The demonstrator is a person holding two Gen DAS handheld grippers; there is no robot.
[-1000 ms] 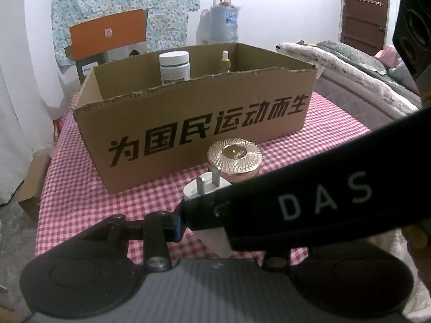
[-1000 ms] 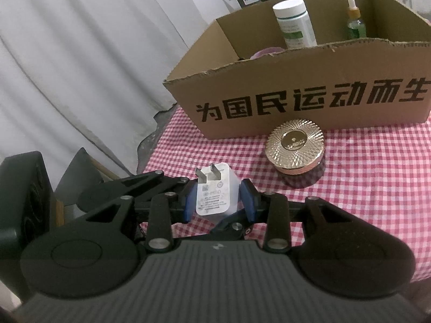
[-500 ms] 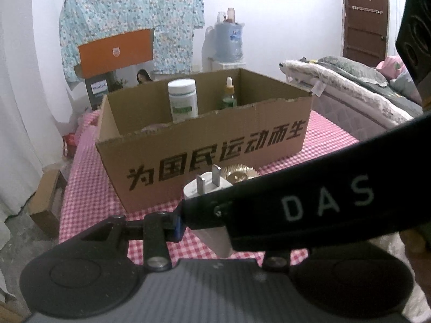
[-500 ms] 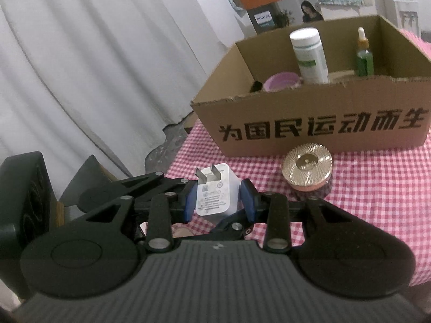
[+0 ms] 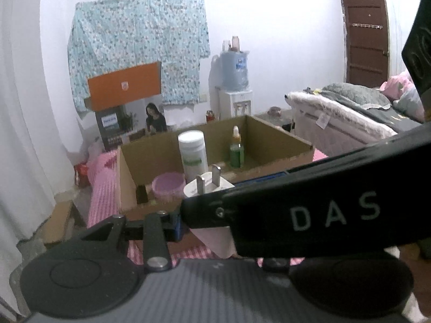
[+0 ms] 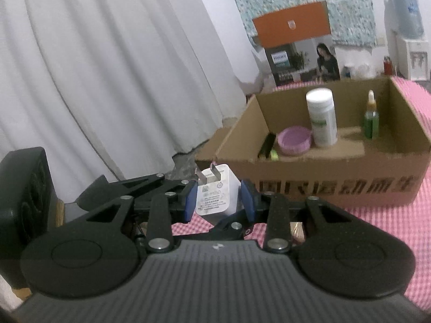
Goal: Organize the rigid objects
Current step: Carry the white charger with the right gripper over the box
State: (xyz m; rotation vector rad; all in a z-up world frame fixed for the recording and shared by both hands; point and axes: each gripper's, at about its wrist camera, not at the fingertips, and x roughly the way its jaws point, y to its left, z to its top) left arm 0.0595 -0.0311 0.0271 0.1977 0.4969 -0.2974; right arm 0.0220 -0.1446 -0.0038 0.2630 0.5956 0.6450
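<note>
The white charger [image 6: 216, 196] is being held clamped in the right gripper [image 6: 218, 202] jaws, short of the cardboard box's [image 6: 336, 172] near wall. The bottles [image 6: 322, 117] and pink jar [image 6: 295, 140] are already lying inside. The left gripper's [image 5: 204, 215] jaws are mostly hidden, so their grip cannot be told.

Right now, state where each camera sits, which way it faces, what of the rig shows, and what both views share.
Left wrist: on the left gripper, facing the cardboard box and far wall; the right gripper's arm crosses it.
Right wrist: on the right gripper, facing the box from its curtain side; jaws clamp the white charger.
Shared: charger, box, white bottle, green dropper bottle, pink lid.
</note>
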